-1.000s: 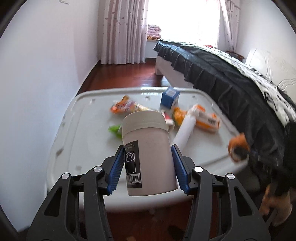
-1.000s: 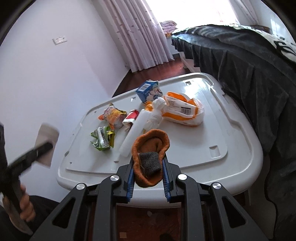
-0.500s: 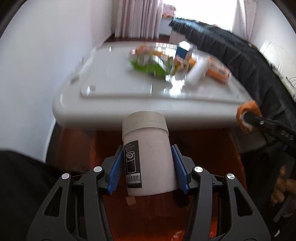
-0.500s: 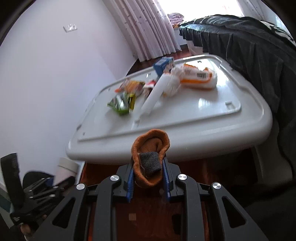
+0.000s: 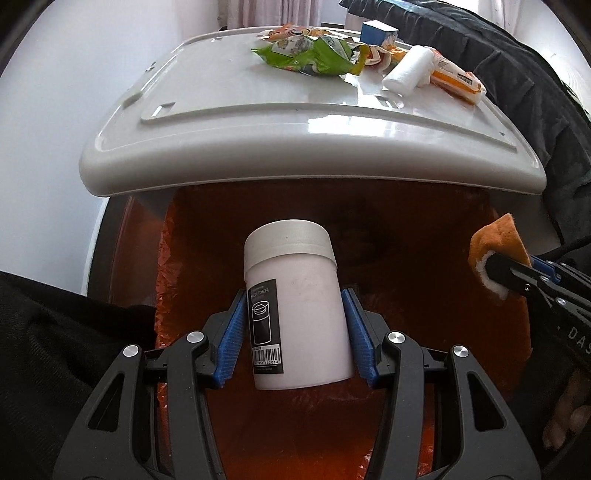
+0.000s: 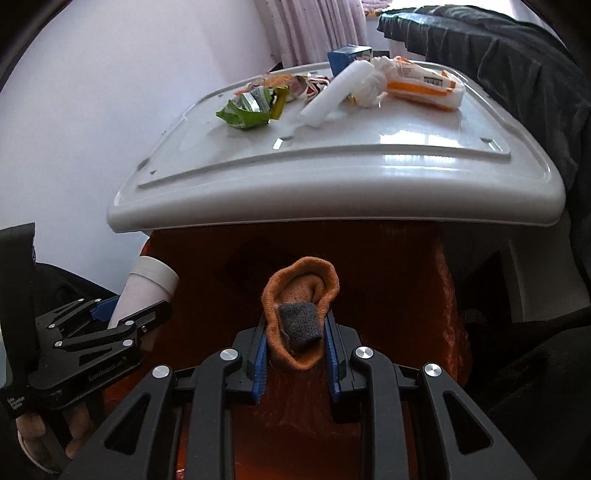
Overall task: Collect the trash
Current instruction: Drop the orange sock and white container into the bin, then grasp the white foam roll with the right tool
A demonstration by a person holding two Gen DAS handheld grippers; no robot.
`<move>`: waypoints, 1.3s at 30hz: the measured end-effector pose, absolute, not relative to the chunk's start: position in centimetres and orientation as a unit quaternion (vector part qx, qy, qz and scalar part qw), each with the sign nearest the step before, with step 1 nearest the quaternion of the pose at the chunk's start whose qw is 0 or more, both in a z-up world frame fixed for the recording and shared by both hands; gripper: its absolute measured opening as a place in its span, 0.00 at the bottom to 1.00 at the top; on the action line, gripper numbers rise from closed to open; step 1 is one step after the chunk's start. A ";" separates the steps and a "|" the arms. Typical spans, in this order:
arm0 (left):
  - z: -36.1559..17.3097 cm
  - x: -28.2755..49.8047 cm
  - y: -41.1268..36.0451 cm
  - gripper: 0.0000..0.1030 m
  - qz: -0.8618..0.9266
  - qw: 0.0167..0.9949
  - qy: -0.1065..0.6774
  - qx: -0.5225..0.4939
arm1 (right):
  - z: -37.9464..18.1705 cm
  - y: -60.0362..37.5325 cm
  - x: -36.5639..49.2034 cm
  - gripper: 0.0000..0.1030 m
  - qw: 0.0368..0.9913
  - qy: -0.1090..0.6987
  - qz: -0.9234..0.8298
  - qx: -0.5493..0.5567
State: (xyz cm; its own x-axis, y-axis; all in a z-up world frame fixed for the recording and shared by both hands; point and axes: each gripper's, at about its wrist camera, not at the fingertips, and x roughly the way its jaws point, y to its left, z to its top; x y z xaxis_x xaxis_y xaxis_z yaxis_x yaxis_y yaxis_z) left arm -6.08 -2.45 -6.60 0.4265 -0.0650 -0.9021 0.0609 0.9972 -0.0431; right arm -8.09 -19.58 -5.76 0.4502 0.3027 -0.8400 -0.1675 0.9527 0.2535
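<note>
The white cylindrical container sits clamped between the blue pads of the left gripper, its grey-white lid end pointing away from the camera and a black label with a barcode down its left side. Its far end is hidden from the left wrist view; in the right wrist view only its upper part shows above the black fingers. The right gripper holds an orange sock pinched narrowly between its pads, the cuff gaping open and a grey patch showing on the near side. From the left wrist camera that sock appears at the right edge, partly covered by the gripper's black finger.

Both held things hang over an orange bin liner, whose crinkled plastic fills the space below; the bottom of the bin is dark and hard to make out. Just beyond it, the front lip of a white plastic table overhangs the liner's far side. On the table's far half lie a green snack wrapper, a white paper roll, an orange-and-white packet and a blue carton, the carton partly hidden behind the rest. A dark bed cover crowds the table's right side, and a pale wall stands to its left. Fingers of the person's left hand show at the lower left, cut off by the frame.
</note>
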 end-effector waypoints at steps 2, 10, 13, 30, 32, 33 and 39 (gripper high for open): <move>-6.7 -6.1 -2.5 0.48 -0.039 0.844 0.536 -0.001 | -5.8 -19.6 -8.1 0.24 0.849 0.506 0.139 0.067; -6.3 -6.2 -2.5 0.79 -0.026 0.847 0.530 0.005 | -5.3 -21.2 -7.9 0.55 0.858 0.492 0.108 0.103; -6.3 -6.1 -2.4 0.79 -0.024 0.847 0.531 0.004 | -5.6 -22.2 -7.7 0.55 0.853 0.496 0.097 0.130; -6.0 -5.9 -1.3 0.79 -0.017 0.853 0.521 -0.034 | -1.7 -22.3 1.0 0.55 0.850 0.481 0.113 0.182; -6.0 -5.9 -1.2 0.79 -0.017 0.852 0.521 -0.037 | -1.3 -22.0 4.0 0.55 0.848 0.482 0.109 0.192; -6.1 -5.9 -1.1 0.79 -0.018 0.852 0.522 -0.039 | -1.3 -21.9 5.7 0.55 0.845 0.483 0.106 0.203; -5.7 -6.0 -0.3 0.79 -0.010 0.858 0.512 -0.049 | -3.1 -21.1 12.5 0.55 0.834 0.503 0.072 0.215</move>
